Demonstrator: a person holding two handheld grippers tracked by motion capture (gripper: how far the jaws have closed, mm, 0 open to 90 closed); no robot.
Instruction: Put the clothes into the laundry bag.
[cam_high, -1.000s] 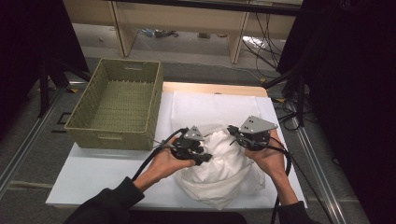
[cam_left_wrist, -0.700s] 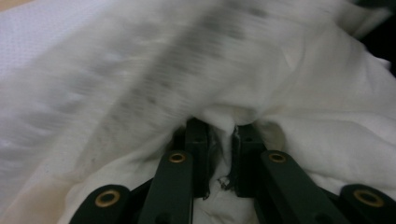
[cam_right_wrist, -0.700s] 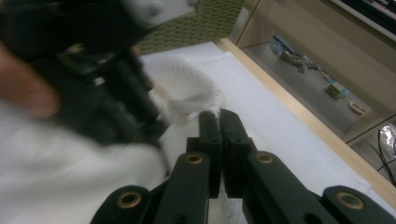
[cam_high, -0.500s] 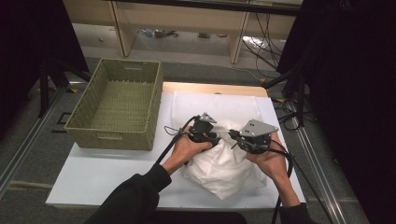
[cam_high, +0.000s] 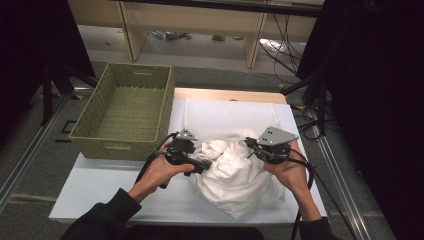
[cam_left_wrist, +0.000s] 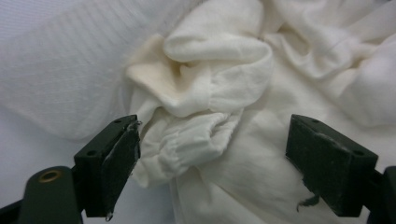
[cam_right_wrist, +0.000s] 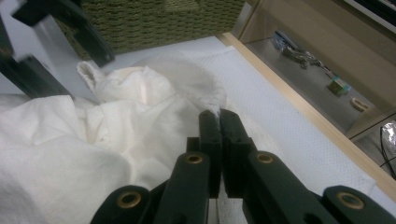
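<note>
A crumpled white garment lies on the white table mat, right of centre. My left gripper rests at the garment's left edge. Its jaws stand wide open in the left gripper view, on either side of a gathered sleeve cuff, and the left gripper is not pinching it. My right gripper is at the garment's upper right. In the right gripper view the right gripper is shut, with a thin fold of the garment rising to its tips. The left gripper shows at the top left there.
A woven green basket stands empty at the mat's left rear corner, close to my left hand; its wall also appears in the right gripper view. A wooden table edge and low shelves lie beyond. Cables trail from both grippers.
My left gripper has drawn back from beside the right gripper, moving left and toward the person. The garment now lies more spread out. The right gripper has barely moved.
</note>
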